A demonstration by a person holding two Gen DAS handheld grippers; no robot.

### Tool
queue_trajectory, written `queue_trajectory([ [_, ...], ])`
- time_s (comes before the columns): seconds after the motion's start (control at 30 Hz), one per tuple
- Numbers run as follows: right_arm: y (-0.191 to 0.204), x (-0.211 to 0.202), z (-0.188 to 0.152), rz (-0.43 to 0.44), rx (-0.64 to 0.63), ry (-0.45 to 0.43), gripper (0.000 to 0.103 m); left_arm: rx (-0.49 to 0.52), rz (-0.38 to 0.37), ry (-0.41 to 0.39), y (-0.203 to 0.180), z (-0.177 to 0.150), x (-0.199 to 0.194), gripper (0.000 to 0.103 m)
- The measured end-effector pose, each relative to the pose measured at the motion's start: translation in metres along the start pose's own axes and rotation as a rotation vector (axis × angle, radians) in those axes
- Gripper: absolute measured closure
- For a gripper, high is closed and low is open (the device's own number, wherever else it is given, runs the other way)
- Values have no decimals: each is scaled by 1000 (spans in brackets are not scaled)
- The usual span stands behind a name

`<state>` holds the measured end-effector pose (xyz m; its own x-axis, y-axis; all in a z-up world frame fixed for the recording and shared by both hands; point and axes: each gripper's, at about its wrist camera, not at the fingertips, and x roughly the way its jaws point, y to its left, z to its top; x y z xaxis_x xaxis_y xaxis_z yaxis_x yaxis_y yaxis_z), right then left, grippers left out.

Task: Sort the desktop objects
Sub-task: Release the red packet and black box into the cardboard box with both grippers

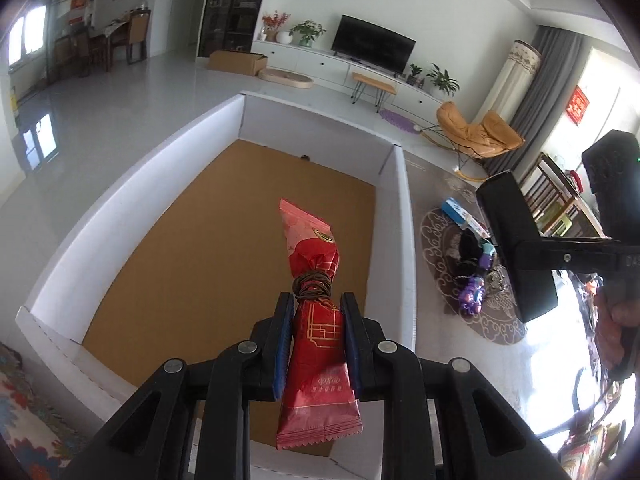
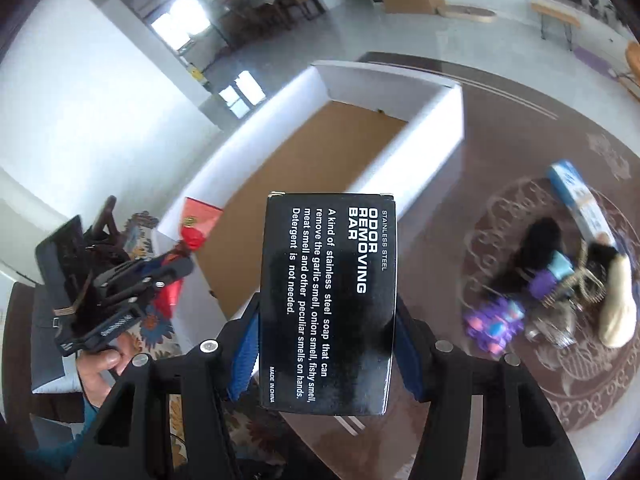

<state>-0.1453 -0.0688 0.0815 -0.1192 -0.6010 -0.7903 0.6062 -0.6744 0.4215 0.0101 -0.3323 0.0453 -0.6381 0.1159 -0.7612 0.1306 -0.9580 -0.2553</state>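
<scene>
Wrapper of the red snack packet (image 1: pixel 316 364) is thin, crinkly and surely light, so the left gripper (image 1: pixel 316 344), closed on its middle just below the brown elastic band (image 1: pixel 313 287), holds it well above the white tray (image 1: pixel 394 200). The right gripper (image 2: pixel 326 344) clamps the stiff black odor removing bar box (image 2: pixel 328 300) by its long sides, near the tray; further lies the pile of clutter (image 2: pixel 560 280).

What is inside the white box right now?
The white box shows a bare brown cardboard floor with one small dark speck at the far wall. The red snack packet and black jaws hide its near end.
</scene>
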Motion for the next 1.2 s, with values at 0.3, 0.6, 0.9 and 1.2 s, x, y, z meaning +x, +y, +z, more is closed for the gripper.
queue_trajectory([
  [0.3, 113, 140, 18, -34, -173, 94, 44, -61, 113, 132, 52, -11, 51, 80],
  [0.6, 104, 153, -7, -81, -189, 56, 28, -82, 160, 139, 51, -21, 60, 54],
  [0.9, 38, 35, -69, -234, -153, -313, 1, 5, -39, -24, -31, -27, 22, 45],
  [1.2, -163, -46, -225, -688, 166, -272, 0, 292, -246, 37, -207, -89, 54, 1],
])
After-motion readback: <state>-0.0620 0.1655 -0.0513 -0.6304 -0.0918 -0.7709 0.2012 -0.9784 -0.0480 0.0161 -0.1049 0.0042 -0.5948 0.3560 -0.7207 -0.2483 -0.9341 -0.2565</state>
